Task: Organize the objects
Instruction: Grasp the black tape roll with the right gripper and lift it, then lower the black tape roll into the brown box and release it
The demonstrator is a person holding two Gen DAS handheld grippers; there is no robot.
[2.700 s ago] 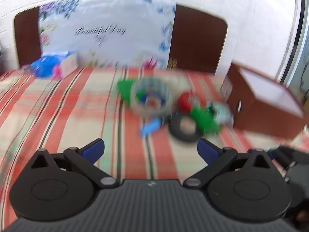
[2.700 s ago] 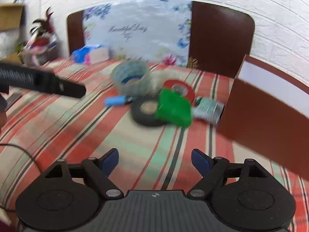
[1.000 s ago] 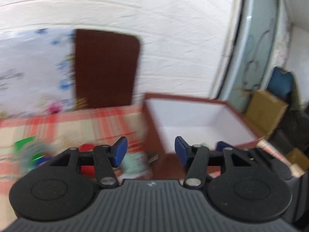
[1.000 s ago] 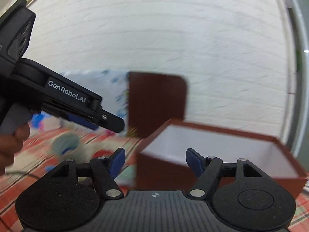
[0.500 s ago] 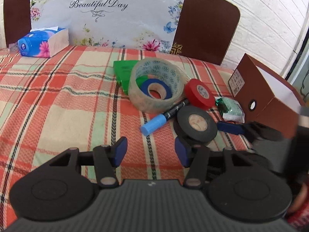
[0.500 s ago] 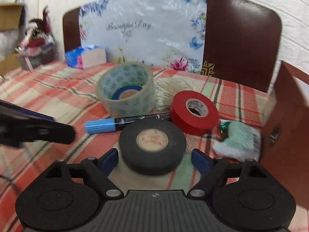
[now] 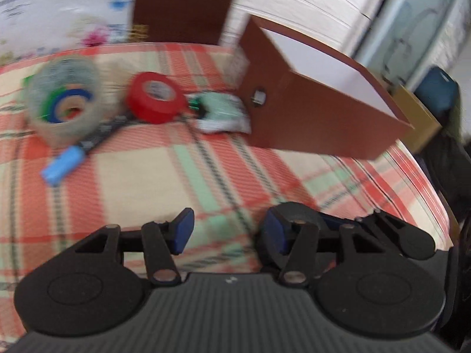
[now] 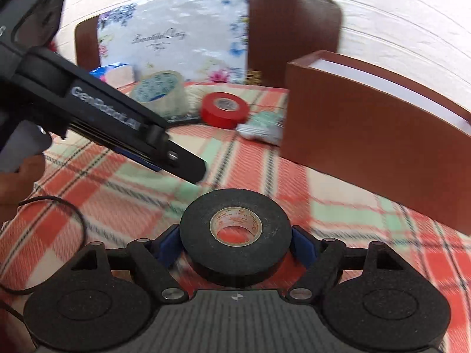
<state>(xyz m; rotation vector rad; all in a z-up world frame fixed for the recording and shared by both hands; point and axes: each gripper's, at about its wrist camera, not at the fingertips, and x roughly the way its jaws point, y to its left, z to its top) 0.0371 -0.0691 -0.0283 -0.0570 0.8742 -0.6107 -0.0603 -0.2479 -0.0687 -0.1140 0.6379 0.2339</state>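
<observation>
My right gripper [image 8: 235,242] is shut on a black tape roll [image 8: 235,229] and holds it above the plaid cloth, short of the open brown box [image 8: 368,135]. The roll's edge also shows in the left wrist view [image 7: 297,213]. My left gripper [image 7: 226,229] is open and empty, and shows as a black arm in the right wrist view [image 8: 188,170]. On the cloth lie a clear tape roll [image 7: 63,100] with a blue roll inside, a red tape roll [image 7: 154,97], a blue-capped marker [image 7: 63,163] and a green-white packet [image 7: 223,114] beside the box [image 7: 309,111].
A floral "Beautiful Day" board [image 8: 173,35] and a brown chair back [image 8: 294,32] stand at the far edge. A blue tissue pack [image 8: 112,72] lies at the back left. A black cable [image 8: 59,206] loops at the left. Cardboard boxes [image 7: 418,117] stand beyond the table's right edge.
My right gripper closed on the black tape roll and lifted it off the cloth toward the box. My left gripper swung right and stays open.
</observation>
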